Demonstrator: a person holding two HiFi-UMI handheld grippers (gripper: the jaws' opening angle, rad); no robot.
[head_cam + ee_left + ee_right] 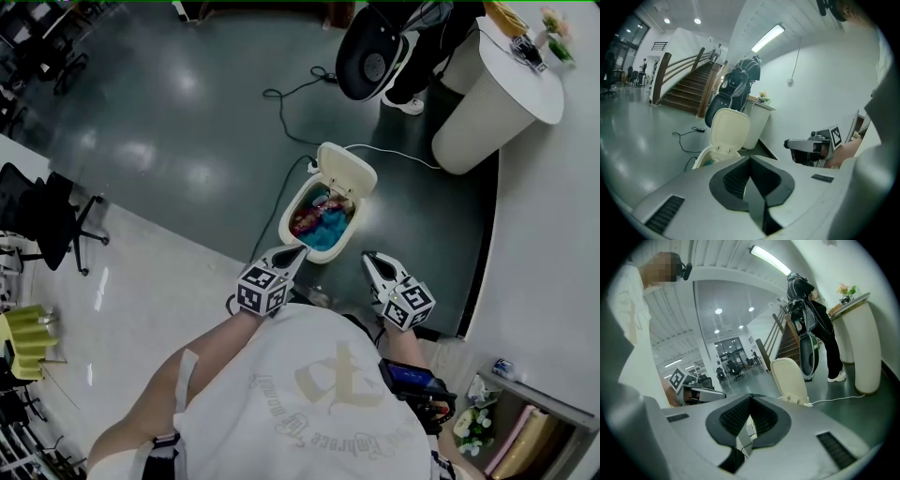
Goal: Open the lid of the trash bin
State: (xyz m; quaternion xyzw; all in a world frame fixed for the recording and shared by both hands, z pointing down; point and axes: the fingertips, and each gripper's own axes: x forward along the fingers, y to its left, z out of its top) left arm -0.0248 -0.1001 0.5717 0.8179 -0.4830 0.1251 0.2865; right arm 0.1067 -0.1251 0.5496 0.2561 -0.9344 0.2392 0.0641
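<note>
Ahead of you on the dark floor: one black cable (286, 94) looping toward a black golf bag (370, 52), a standing person's white shoe (406, 106) just beside it, and a tall white round counter (487, 112) carrying flowers (555, 23). At your left: one black office chair (47, 220) and a yellow object (26, 339) on the pale floor. Farther off: a wooden staircase (684, 91) and a strip light (768, 37) overhead.

One trash bin (323, 253) with one lid (347, 172). Two claws: one left claw (296, 252) and one right claw (369, 258). One round white bench (497, 103). One golf bag (370, 52).
</note>
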